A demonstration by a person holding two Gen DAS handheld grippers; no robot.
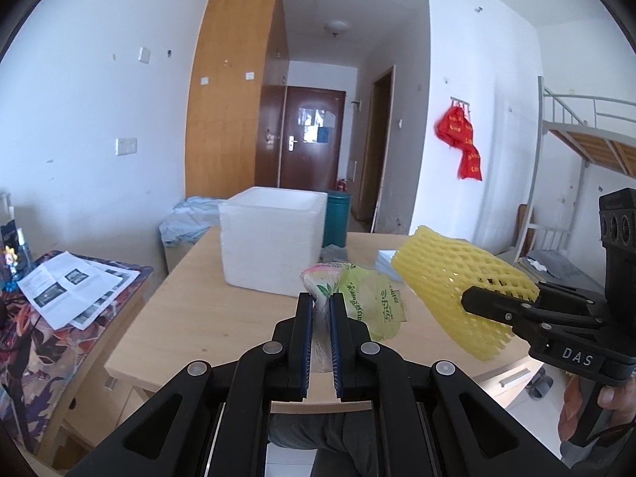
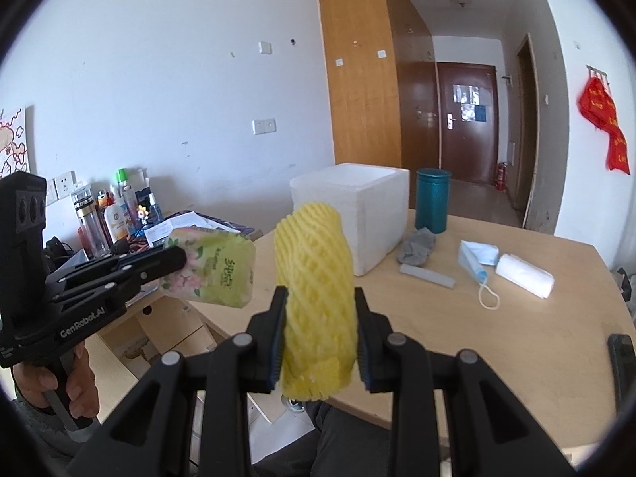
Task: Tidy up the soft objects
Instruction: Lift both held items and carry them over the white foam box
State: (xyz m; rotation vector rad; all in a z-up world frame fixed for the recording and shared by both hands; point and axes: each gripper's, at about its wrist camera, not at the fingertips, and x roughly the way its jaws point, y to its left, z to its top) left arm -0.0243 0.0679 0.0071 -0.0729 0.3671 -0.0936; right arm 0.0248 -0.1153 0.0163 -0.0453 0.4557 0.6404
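My left gripper (image 1: 321,298) is shut on a green tissue pack (image 1: 359,298) and holds it above the wooden table (image 1: 222,318); it also shows in the right wrist view (image 2: 210,266). My right gripper (image 2: 320,298) is shut on a yellow foam net sleeve (image 2: 314,278), held upright above the table's front edge; the sleeve also shows in the left wrist view (image 1: 457,286). A white foam box (image 2: 353,214) stands open at the back of the table (image 2: 516,338), beyond both grippers.
On the table lie a grey cloth (image 2: 417,246), a grey strip (image 2: 427,275), a blue face mask (image 2: 477,258) and a white roll (image 2: 524,276). A teal cylinder (image 2: 432,198) stands behind the box. A side desk (image 1: 59,318) with papers and bottles (image 2: 107,214) is at left.
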